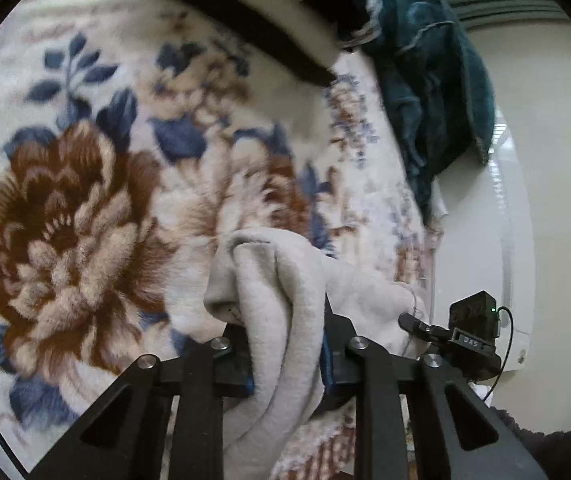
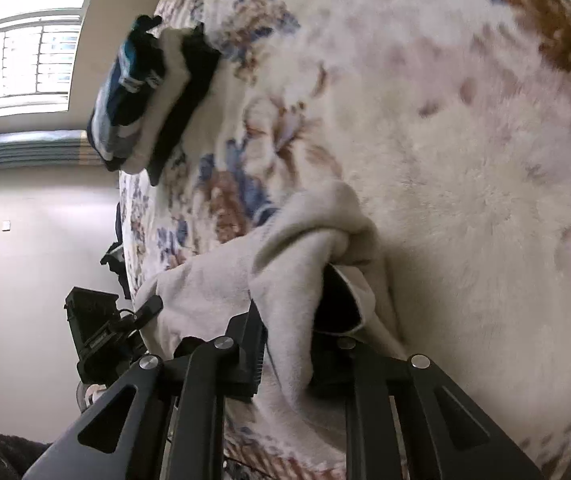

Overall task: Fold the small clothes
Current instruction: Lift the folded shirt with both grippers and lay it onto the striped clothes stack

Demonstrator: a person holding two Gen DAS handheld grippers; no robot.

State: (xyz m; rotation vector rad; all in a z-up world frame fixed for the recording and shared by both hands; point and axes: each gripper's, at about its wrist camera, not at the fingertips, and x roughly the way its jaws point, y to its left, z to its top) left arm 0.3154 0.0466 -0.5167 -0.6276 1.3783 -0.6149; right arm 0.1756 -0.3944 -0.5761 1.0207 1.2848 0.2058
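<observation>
A cream fleece garment [image 1: 281, 300] hangs bunched between both grippers above a floral plush blanket [image 1: 65, 208]. My left gripper [image 1: 285, 344] is shut on one bunched edge of it. My right gripper [image 2: 289, 344] is shut on another edge of the same garment [image 2: 285, 264], which drapes leftwards. Each view shows the other gripper at its side, the right gripper in the left wrist view [image 1: 469, 336] and the left gripper in the right wrist view [image 2: 101, 328].
A stack of folded clothes [image 2: 149, 92], black, cream and blue, lies on the blanket [image 2: 465, 160]; it also shows in the left wrist view [image 1: 245, 20]. A crumpled teal garment [image 1: 429, 80] lies at the blanket's edge. A pale wall [image 2: 25, 260] and a window [image 2: 25, 40] are beyond.
</observation>
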